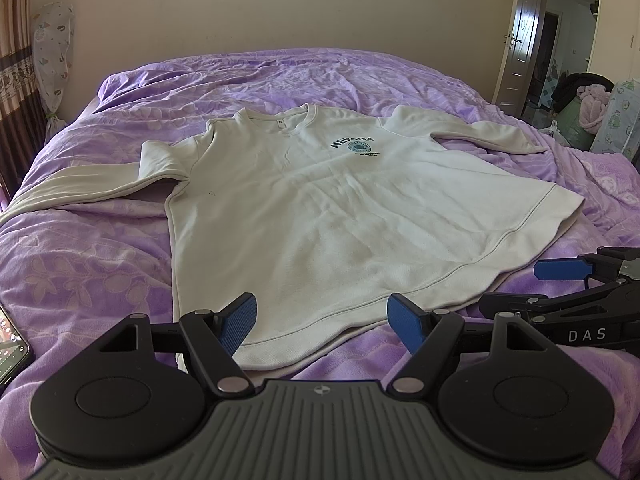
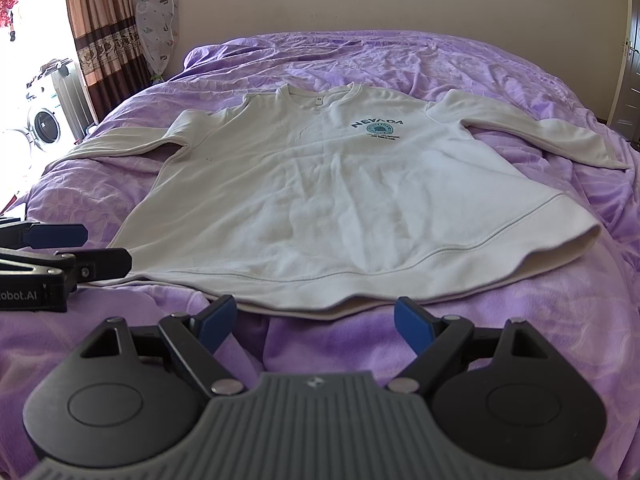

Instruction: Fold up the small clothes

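Note:
A cream long-sleeved sweatshirt (image 1: 320, 208) with a dark "NEVADA" print lies flat, front up, on the purple bedspread (image 1: 88, 264), sleeves spread to both sides and hem toward me. It also shows in the right wrist view (image 2: 328, 200). My left gripper (image 1: 322, 322) is open and empty, just above the hem near its left part. My right gripper (image 2: 314, 322) is open and empty, just short of the hem's middle. The right gripper also shows in the left wrist view (image 1: 576, 280), and the left gripper in the right wrist view (image 2: 68, 248).
A phone (image 1: 10, 344) lies on the bed at the near left. A curtain (image 2: 100, 28) and a washing machine (image 2: 42, 124) stand left of the bed. An open door (image 1: 524, 36) and piled items (image 1: 588, 108) are at the right.

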`<state>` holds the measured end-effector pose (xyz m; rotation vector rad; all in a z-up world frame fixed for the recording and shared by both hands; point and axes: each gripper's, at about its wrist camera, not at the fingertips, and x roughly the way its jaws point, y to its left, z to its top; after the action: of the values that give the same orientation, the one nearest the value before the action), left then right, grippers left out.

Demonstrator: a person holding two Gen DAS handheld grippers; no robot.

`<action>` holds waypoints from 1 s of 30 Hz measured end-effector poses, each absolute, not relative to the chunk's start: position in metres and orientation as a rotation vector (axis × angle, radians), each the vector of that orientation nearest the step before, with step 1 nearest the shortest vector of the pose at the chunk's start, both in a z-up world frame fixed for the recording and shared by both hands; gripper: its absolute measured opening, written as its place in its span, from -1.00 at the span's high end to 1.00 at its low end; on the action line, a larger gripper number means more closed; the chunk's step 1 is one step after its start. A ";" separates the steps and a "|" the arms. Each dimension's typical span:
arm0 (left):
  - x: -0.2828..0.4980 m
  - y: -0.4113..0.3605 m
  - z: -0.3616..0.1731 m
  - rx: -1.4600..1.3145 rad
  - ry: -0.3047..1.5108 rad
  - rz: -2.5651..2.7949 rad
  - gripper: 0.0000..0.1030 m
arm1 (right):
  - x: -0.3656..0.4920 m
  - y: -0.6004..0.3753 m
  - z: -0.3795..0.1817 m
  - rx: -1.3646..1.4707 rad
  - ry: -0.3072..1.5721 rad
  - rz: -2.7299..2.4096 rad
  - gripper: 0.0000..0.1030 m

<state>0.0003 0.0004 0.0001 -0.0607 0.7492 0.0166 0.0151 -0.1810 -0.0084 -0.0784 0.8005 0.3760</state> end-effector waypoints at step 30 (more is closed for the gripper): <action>0.000 0.000 0.000 -0.061 0.750 0.017 -0.69 | 0.018 -0.181 -0.011 -0.076 0.802 0.377 -0.60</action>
<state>0.0003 0.0003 0.0001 -0.0609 0.7501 0.0166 0.0177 -0.1809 -0.0113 -0.0763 0.8024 0.3765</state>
